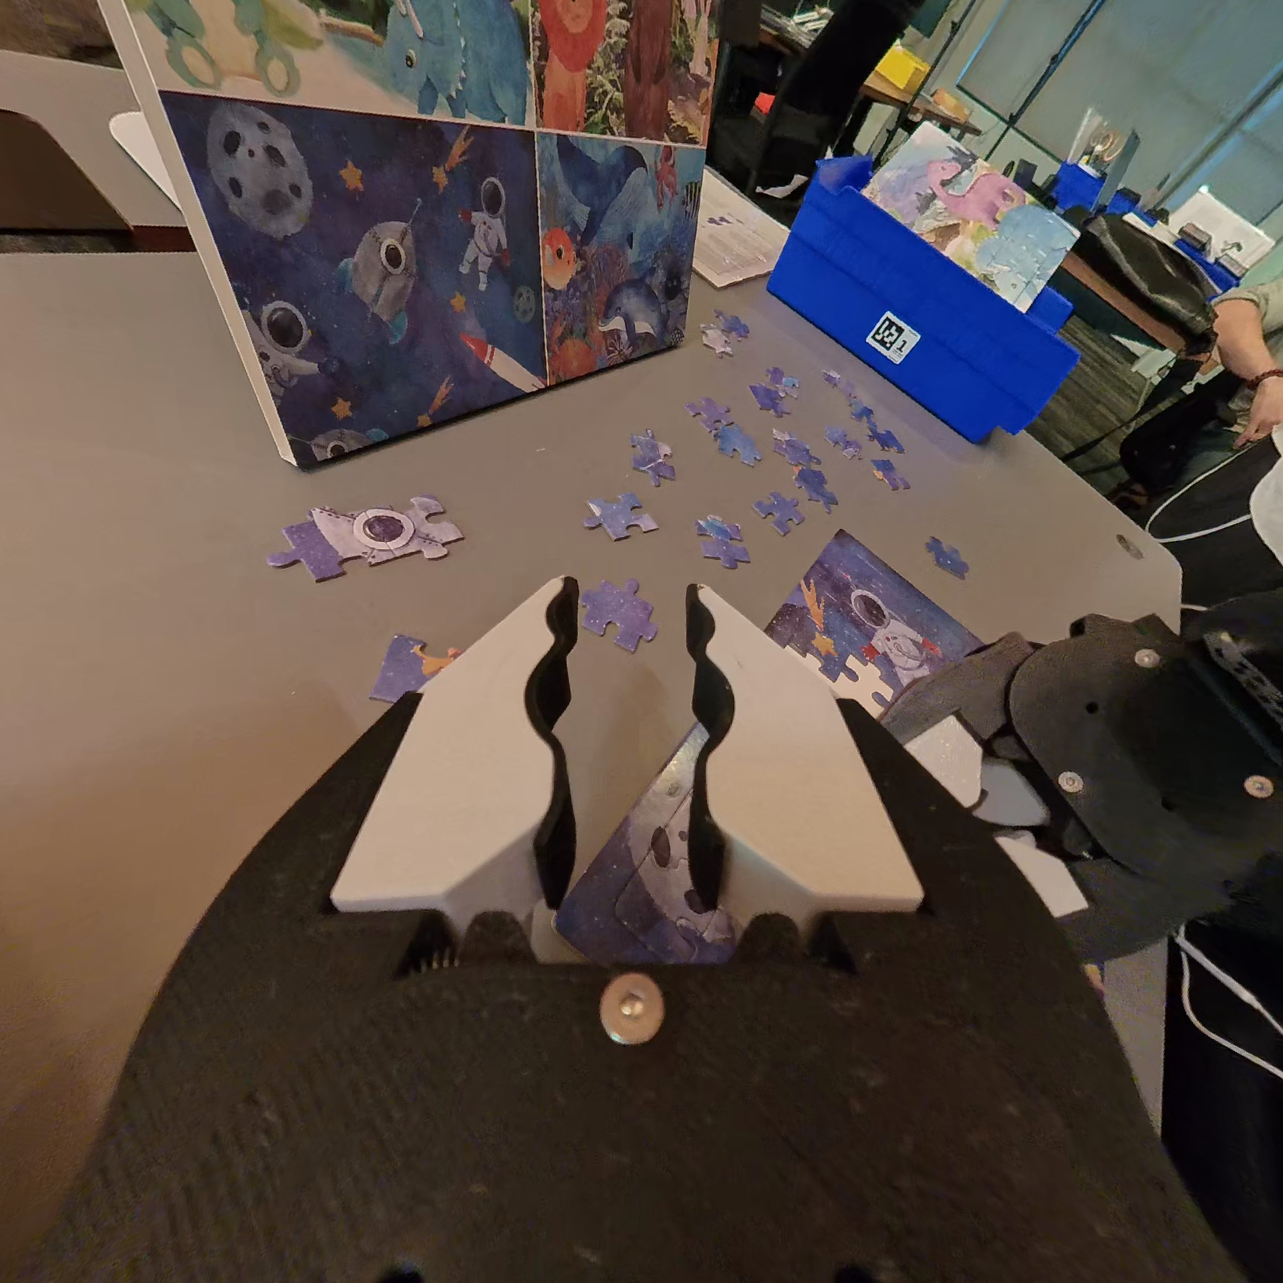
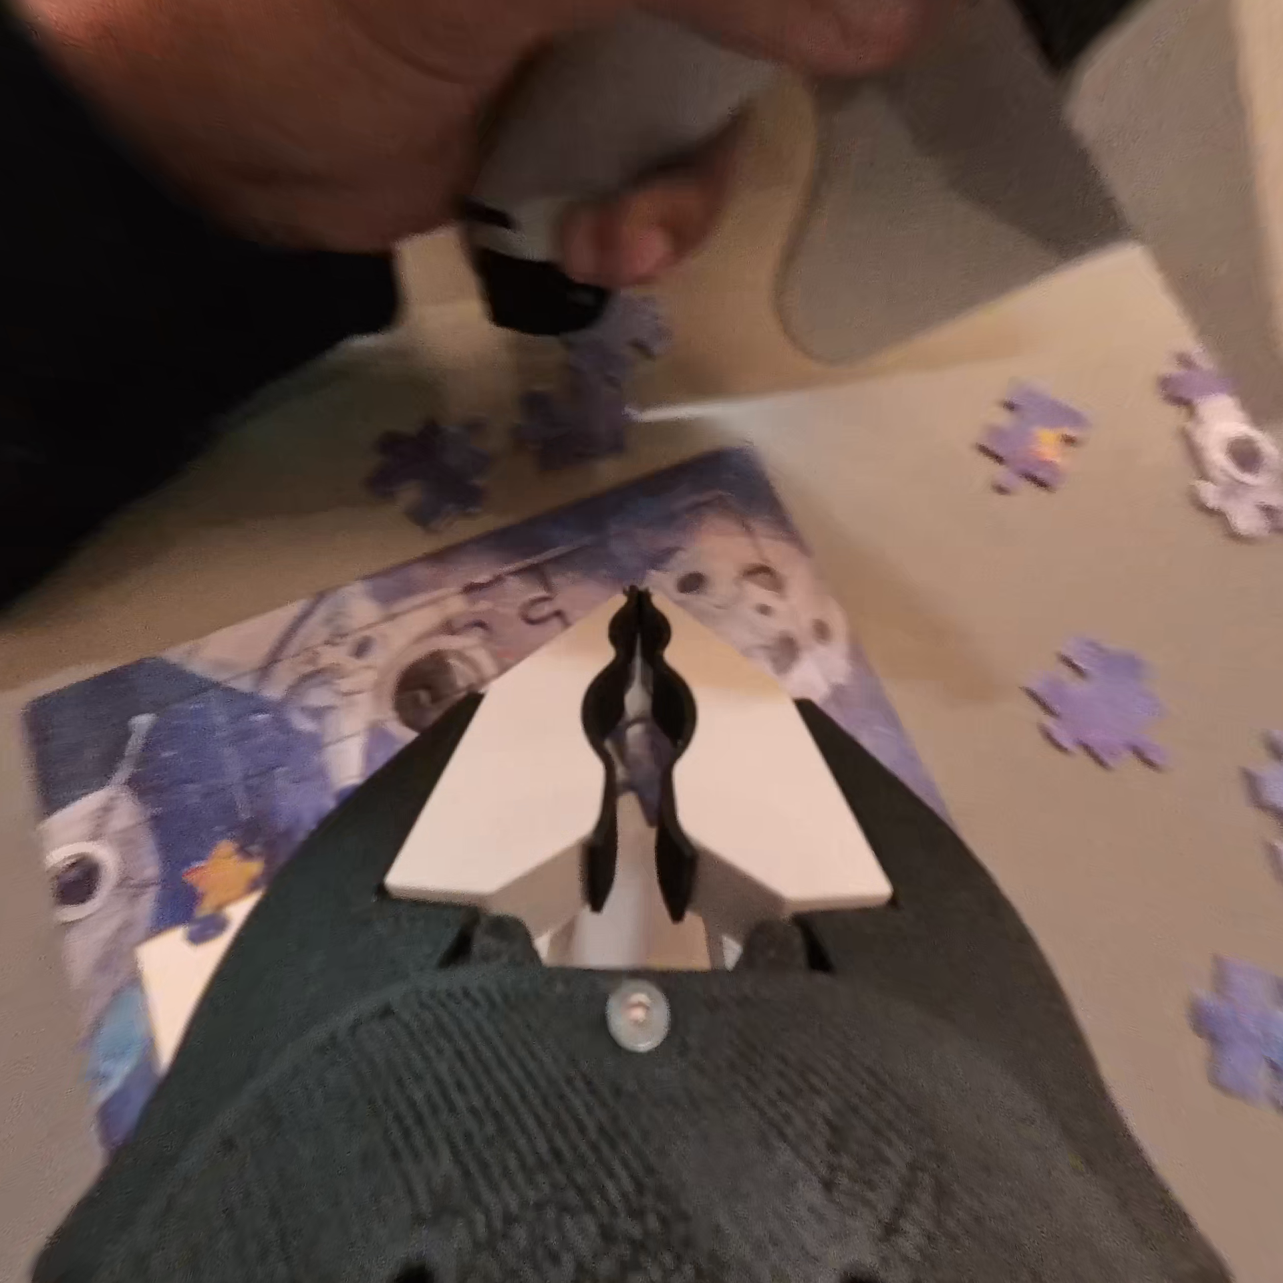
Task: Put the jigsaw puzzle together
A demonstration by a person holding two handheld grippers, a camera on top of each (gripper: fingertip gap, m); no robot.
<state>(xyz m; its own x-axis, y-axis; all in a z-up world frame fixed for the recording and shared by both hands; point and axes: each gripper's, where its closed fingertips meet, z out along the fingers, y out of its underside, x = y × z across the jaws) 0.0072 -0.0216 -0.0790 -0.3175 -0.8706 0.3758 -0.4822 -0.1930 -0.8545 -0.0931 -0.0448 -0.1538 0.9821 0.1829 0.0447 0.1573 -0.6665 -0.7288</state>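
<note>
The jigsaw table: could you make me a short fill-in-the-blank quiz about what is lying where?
1. The loose purple jigsaw pieces lie on a ___ table.
2. The plastic bin behind them is ___.
3. The left gripper's jaws stand ___.
4. The right gripper hangs above a partly built ___.

Missing words: grey; blue; open; puzzle

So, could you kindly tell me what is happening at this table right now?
A person is working a space-themed jigsaw with two handheld grippers. The left gripper hovers with its jaws apart over a loose purple piece on the grey table. The right gripper, jaws together and holding nothing, sits over the partly assembled puzzle. More loose pieces lie scattered beside the propped picture box and a blue bin.
</note>
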